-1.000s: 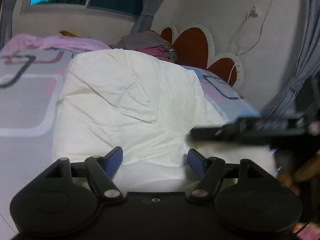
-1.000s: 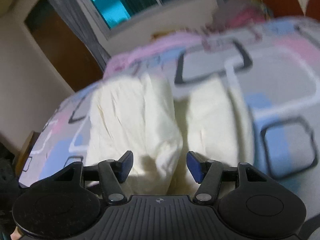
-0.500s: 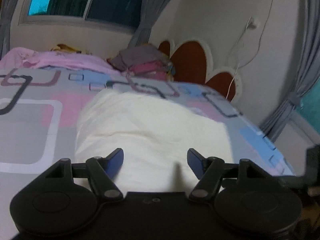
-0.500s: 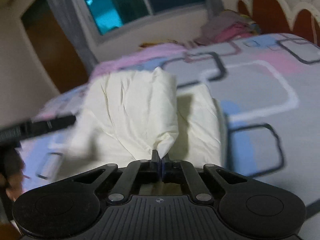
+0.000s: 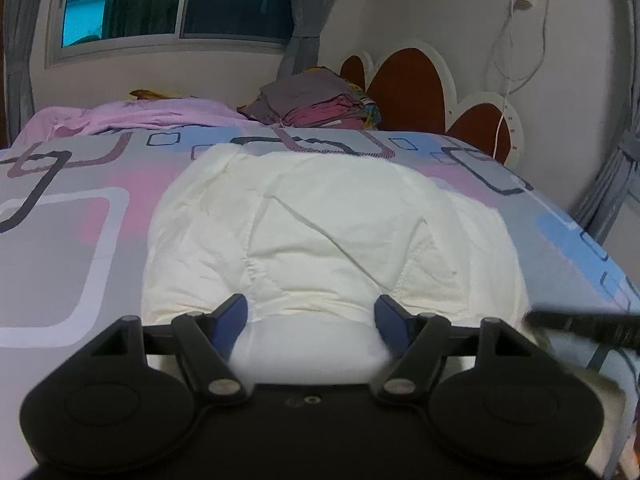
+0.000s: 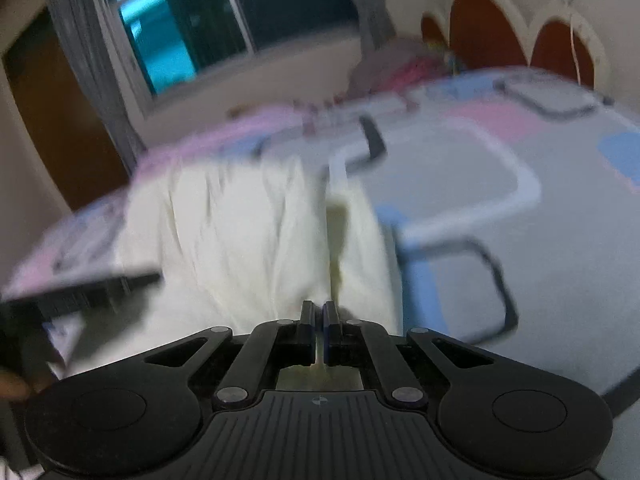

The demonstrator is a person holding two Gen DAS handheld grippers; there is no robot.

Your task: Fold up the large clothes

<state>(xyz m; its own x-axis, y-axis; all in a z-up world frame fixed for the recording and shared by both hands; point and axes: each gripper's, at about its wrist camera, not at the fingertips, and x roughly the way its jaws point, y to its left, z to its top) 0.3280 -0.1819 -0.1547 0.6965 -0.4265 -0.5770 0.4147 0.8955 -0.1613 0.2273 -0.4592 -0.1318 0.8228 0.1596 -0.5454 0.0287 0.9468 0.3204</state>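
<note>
A cream garment (image 5: 320,240) lies in a puffy heap on the bed (image 5: 60,240), near its front edge, over a sheet patterned with grey, pink and blue squares. The left gripper (image 5: 312,314) hangs low over the garment's near edge with its jaws wide apart and nothing between them; cloth shows in the gap beneath. The right gripper (image 6: 319,314) has its jaws pressed together on a fold of the garment (image 6: 248,232), the cloth rising from the tips in long drawn creases.

The left view is sharp and shows the garment's stitched seams, its spread across the sheet, and a dark blurred bar at the right edge that looks like the right gripper (image 5: 588,324). Beyond the garment it also shows pink bedding (image 5: 132,118), a stack of folded clothes (image 5: 316,100) by the headboard (image 5: 412,88), a window (image 5: 176,0) and a cable (image 5: 504,80) hanging down the wall.

The right view is smeared by motion and makes out the pinch itself, a brown door (image 6: 52,120) left of the window (image 6: 192,28), and a dark bar at the left that appears to be the left gripper (image 6: 80,288), with a bit of skin below it.
</note>
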